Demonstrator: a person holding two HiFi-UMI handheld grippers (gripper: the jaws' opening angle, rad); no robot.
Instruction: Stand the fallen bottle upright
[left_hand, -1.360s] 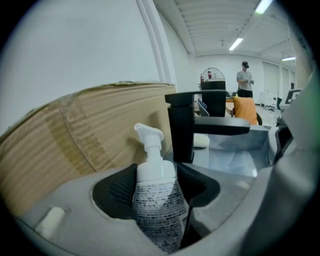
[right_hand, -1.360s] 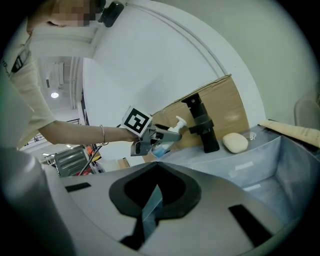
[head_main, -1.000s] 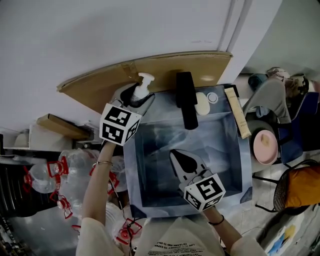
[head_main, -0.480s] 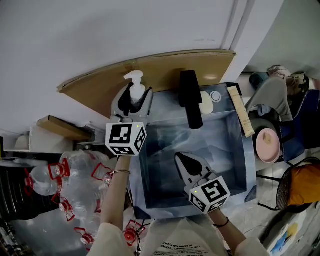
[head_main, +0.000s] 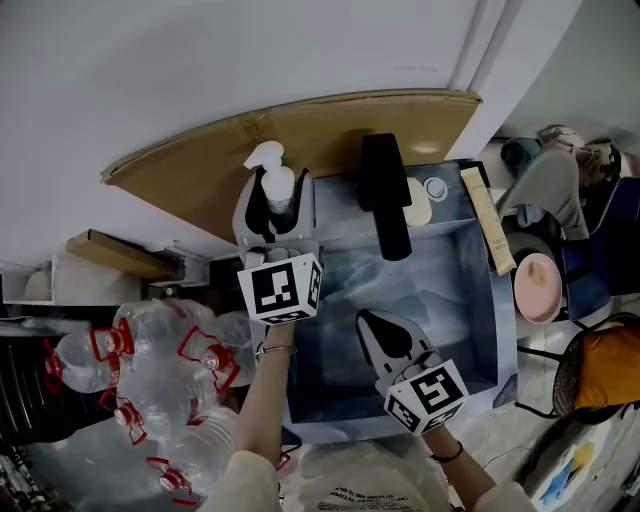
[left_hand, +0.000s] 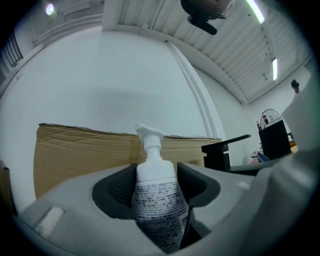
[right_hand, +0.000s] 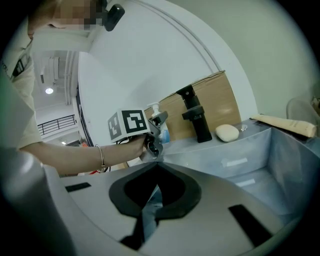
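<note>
A white pump bottle (head_main: 277, 186) stands upright at the back left corner of the sink (head_main: 497, 322), in front of a cardboard sheet (head_main: 330, 130). My left gripper (head_main: 278, 200) is shut on its body, one pad on each side. In the left gripper view the bottle (left_hand: 157, 200) fills the gap between the dark pads (left_hand: 116, 192), pump head up. My right gripper (head_main: 372, 322) hangs over the sink basin with its jaws shut and empty. The right gripper view shows its tips (right_hand: 152, 165) meeting, with the left gripper (right_hand: 159, 125) beyond them.
A black faucet (head_main: 385, 195) rises at the back of the sink, with a bar of soap (head_main: 418, 205) and a beige tube (head_main: 488, 222) to its right. Several clear plastic bottles with red caps (head_main: 150, 370) lie at the left. A pink bowl (head_main: 540, 290) sits at the right.
The left gripper has swung from a slant to pointing straight at the wall, bringing the pump bottle from tilted to upright. The right gripper has stayed over the basin.
</note>
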